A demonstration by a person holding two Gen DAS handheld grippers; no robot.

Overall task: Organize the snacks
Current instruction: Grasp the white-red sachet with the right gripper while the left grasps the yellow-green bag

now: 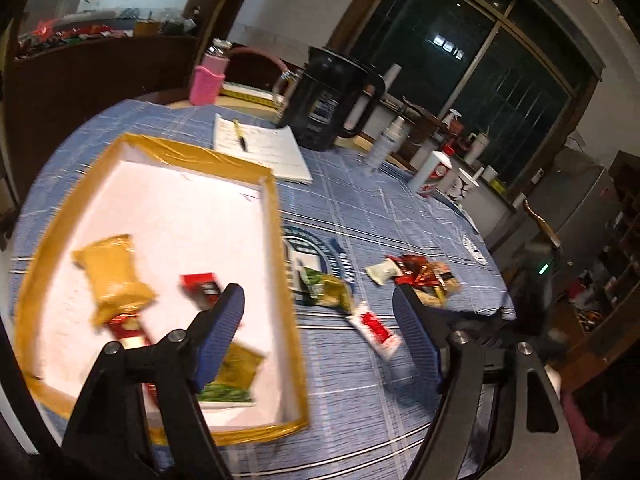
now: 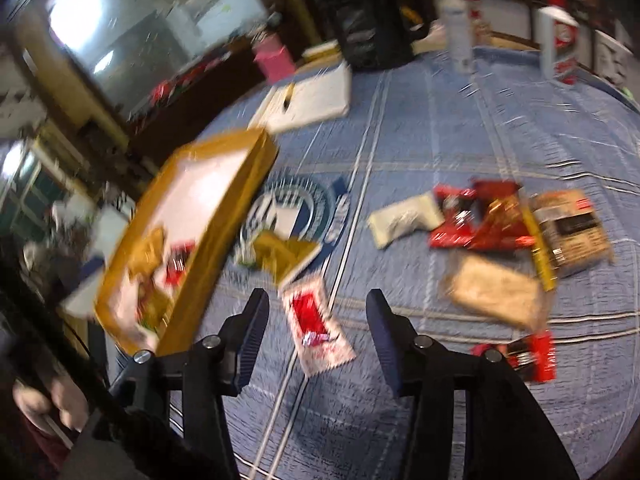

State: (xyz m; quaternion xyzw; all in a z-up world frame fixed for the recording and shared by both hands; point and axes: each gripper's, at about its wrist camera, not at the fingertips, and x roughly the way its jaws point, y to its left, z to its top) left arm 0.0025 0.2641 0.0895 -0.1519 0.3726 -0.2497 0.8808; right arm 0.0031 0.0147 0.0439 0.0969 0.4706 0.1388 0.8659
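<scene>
Our left gripper (image 1: 318, 308) hangs over the tray's right rim with its jaws spread wide and nothing between them. Our right gripper (image 2: 316, 314) is also spread and empty, low above the blue cloth (image 2: 420, 120).

Left of the left gripper lies the tray (image 1: 276, 216), white inside with a tan taped rim. We count four snacks in it: a tan packet (image 1: 114, 276) ahead and to the left, a red-and-gold one (image 1: 130, 326) touching it, a small red box (image 1: 200, 286) just beyond the left finger, and a green-and-yellow pack (image 1: 232, 380) under that finger.

Between the left gripper's fingers, on the cloth, sit two more: a green-gold packet (image 1: 326, 290) just outside the tray wall, and a red-and-white sachet (image 1: 374, 328) nearer the right finger. That same sachet (image 2: 316, 328) lies between the right gripper's fingers, with the green-gold packet (image 2: 280, 254) just ahead of it.

Ahead and to the right of the right gripper is a loose pile: one white pouch (image 2: 404, 218), a tangle of red wrappers (image 2: 476, 216) too blurred to count, one brown pack (image 2: 572, 232) and one beige pack (image 2: 496, 292). A red packet (image 2: 528, 354) lies just beside the right finger.

Far ahead stand one black pitcher (image 1: 328, 98), one notepad (image 1: 260, 148) with a pen (image 1: 240, 135), and a pink-sleeved bottle (image 1: 208, 76).
</scene>
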